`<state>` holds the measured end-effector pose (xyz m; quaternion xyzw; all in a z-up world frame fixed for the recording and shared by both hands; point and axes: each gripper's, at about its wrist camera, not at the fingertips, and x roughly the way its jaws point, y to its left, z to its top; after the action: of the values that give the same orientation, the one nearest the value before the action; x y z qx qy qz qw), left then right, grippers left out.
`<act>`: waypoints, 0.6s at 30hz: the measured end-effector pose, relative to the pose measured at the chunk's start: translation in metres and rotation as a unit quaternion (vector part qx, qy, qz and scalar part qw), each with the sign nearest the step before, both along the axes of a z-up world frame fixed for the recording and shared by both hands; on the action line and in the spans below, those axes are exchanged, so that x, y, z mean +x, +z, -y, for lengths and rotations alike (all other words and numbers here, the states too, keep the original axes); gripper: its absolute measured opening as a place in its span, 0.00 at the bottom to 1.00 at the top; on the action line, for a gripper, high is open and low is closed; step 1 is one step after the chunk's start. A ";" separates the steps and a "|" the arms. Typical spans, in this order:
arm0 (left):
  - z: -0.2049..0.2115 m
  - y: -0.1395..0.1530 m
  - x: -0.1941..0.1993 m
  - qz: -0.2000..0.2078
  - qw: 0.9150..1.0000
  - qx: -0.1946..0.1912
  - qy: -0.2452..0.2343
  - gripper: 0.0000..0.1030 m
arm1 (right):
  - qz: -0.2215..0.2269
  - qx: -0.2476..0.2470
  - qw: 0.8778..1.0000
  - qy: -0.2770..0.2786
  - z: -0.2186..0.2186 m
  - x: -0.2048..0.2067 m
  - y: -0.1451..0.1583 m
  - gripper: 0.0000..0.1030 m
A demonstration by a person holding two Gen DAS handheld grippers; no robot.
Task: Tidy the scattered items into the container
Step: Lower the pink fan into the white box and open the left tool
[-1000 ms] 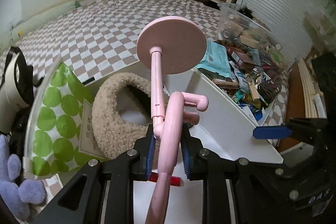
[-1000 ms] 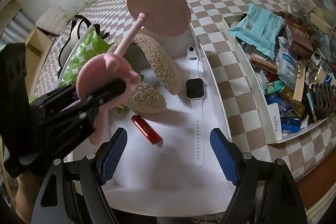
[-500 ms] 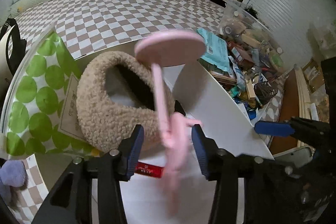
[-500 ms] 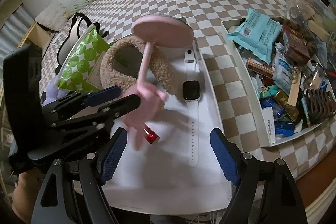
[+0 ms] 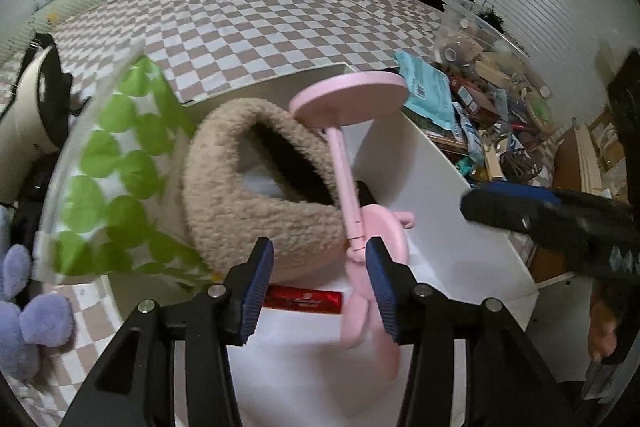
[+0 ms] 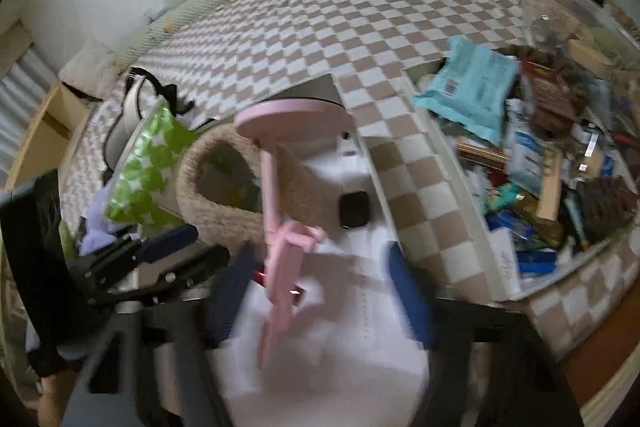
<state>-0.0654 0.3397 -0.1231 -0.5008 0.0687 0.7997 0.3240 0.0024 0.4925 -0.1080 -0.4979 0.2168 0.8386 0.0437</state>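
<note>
A pink stand with a round disc foot (image 5: pixel 348 99) lies in the white container (image 5: pixel 480 219), its stem leaning on a beige fleece slipper (image 5: pixel 248 211). My left gripper (image 5: pixel 318 279) is open, its pads either side of the stand's lower stem, which lies loose between them. A red lighter (image 5: pixel 304 299) lies just ahead of it. In the right wrist view the stand (image 6: pixel 280 255) sits ahead of my open, empty right gripper (image 6: pixel 320 291), blurred by motion. A smartwatch (image 6: pixel 354 209) lies in the container.
A green-dotted bag (image 5: pixel 116 183) leans at the container's left. A second tray full of packets and clutter (image 6: pixel 540 163) stands to the right. A purple plush (image 5: pixel 24 323) lies at the far left. Everything rests on a checkered bed cover (image 5: pixel 260 11).
My left gripper opened and let go of the pink stand, which dropped into the white container against the slipper. Both grippers have moved; the right view is now blurred.
</note>
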 end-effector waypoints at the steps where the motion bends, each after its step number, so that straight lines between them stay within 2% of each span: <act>1: 0.003 0.002 0.000 -0.005 1.000 -0.005 0.001 0.46 | -0.002 -0.006 1.000 0.002 0.002 -0.004 -0.002 0.44; 2: 0.005 0.003 0.001 -0.006 1.000 -0.006 0.002 0.46 | -0.005 -0.013 1.000 0.004 0.003 -0.007 -0.003 0.40; 12: 0.020 0.010 0.007 -0.016 1.000 -0.020 0.001 0.46 | 0.037 -0.036 0.996 0.076 0.045 -0.056 -0.037 0.36; 14: 0.021 0.009 0.007 -0.013 1.000 -0.021 0.000 0.46 | 0.050 -0.019 0.996 0.066 0.045 -0.064 -0.047 0.36; 17: 0.023 0.008 0.007 -0.011 1.000 -0.024 -0.002 0.46 | 0.070 0.041 0.996 0.037 0.037 -0.069 -0.056 0.36; 18: 0.024 0.008 0.007 -0.011 1.000 -0.023 -0.003 0.46 | 0.065 0.039 0.997 0.031 0.032 -0.067 -0.053 0.36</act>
<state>-0.0584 0.3161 -0.1148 -0.4991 0.0924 0.8025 0.3138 -0.0643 0.4606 -0.1615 -0.5559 0.1647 0.8131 0.0509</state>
